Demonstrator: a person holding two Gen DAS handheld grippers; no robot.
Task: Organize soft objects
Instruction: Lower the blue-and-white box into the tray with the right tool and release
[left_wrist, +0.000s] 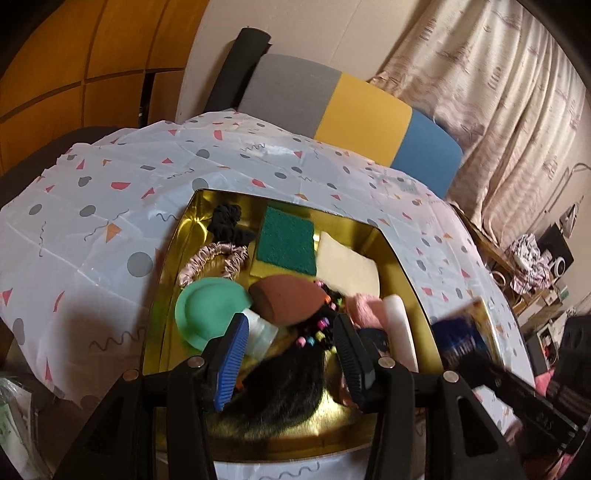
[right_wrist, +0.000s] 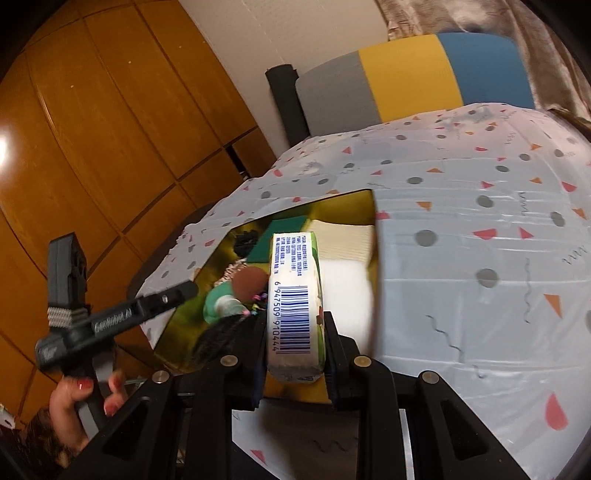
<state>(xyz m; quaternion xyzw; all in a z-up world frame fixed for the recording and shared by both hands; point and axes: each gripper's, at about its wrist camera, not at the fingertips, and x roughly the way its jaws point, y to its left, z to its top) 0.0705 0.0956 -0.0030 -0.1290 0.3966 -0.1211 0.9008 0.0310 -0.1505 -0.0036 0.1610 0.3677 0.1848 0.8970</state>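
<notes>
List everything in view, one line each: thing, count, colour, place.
Tin tray: one, gold, on the tablecloth.
Tablecloth: one, white with shapes, over the table.
Scrunchies: two, black and pink, tray's far left.
Scouring sponge: one, green on yellow, far middle.
Cream pad: one, far right.
Brown sponge: one, centre.
Green puff: one, left.
Beaded black hair piece: one, near side.
Barcoded packet: one, white, in the right claw.
Chair: one, grey-yellow-blue, behind the table.
Left claw: open, above the tray.
Right claw: shut on the packet.
Hand: one, on the left handle.
</notes>
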